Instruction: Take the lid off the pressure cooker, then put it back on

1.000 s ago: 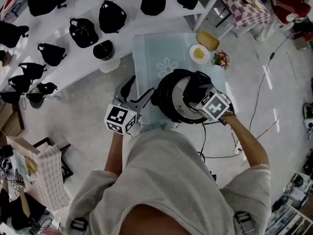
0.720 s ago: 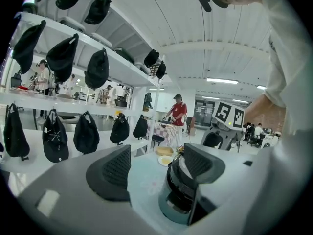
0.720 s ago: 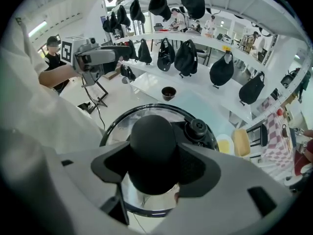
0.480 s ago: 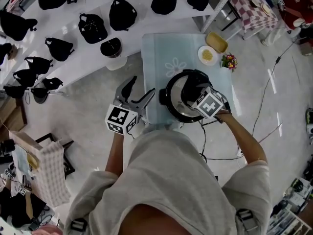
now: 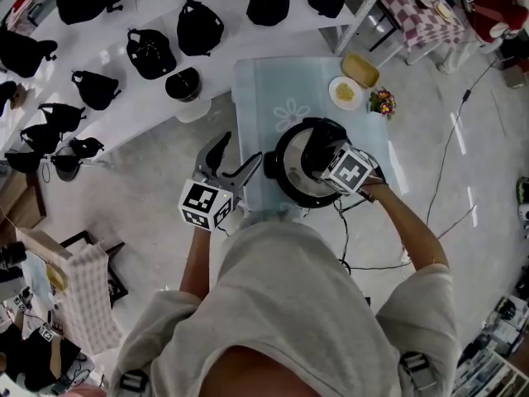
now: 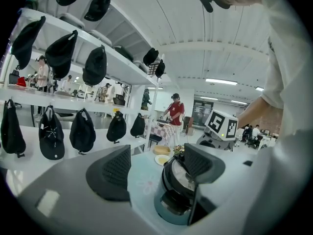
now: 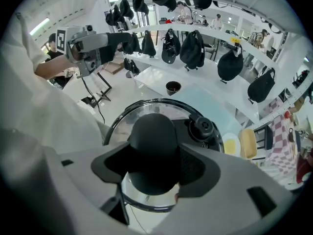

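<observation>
My right tongs (image 7: 156, 166) clamp the black knob (image 7: 152, 133) of the lid (image 7: 117, 126), which sits on the pressure cooker (image 5: 285, 180) on the bench (image 5: 258, 89). My left tongs (image 6: 156, 169) gape wide, empty, beside it. Either the lift is ahead or the lid is already back; I cannot tell.

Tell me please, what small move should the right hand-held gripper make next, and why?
Probably a slow twist of the lid handle to test whether the lid is locked. The right hand-held gripper is closed on that handle, the lid sits on the pressure cooker, and the left hand-held gripper is open and empty beside it.
</observation>
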A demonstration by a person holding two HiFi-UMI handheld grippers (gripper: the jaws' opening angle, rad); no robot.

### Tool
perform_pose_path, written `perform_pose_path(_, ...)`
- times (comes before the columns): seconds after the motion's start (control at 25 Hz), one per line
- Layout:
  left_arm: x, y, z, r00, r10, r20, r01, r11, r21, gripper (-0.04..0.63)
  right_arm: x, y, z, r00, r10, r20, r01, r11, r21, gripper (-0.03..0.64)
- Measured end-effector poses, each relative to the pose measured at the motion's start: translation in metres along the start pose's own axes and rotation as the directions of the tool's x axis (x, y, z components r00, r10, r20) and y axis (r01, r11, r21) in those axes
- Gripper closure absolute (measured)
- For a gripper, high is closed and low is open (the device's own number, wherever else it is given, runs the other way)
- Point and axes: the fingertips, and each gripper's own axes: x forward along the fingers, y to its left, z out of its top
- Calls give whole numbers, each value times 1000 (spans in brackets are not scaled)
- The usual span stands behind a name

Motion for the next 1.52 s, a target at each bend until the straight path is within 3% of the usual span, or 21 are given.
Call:
perform_pose_path(0.52, 2, -6, 5, 1000, 26, 14, -26, 1000, -7, 264, -5, 4, 1, 996, 34, -79, -48, 981, -190, 341)
perform_pose_path(0.68, 2, -9, 3, 999, 41, 13, -41, 999, -5, 264, -2, 7, -1, 989, 59, -137, -105, 929, -355, 341)
perform_pose_path(0.8, 2, -12, 3, 998, 53, 16, -53, 999, -8, 264, -1, 10, -5, 980, 65, -190, -150, 867, -476, 341)
perform_pose_path(0.92, 3, -12, 4, 998, 67, 20, -66, 998, -11, 264, -1, 13, -2, 975, 75, -210, -179, 825, -537, 336)
perform_pose_path(1.52, 12, -17, 9, 997, 68, 21, -68, 998, 12, 265, -2, 13, -2, 984, 77, -163, -150, 848, -508, 334)
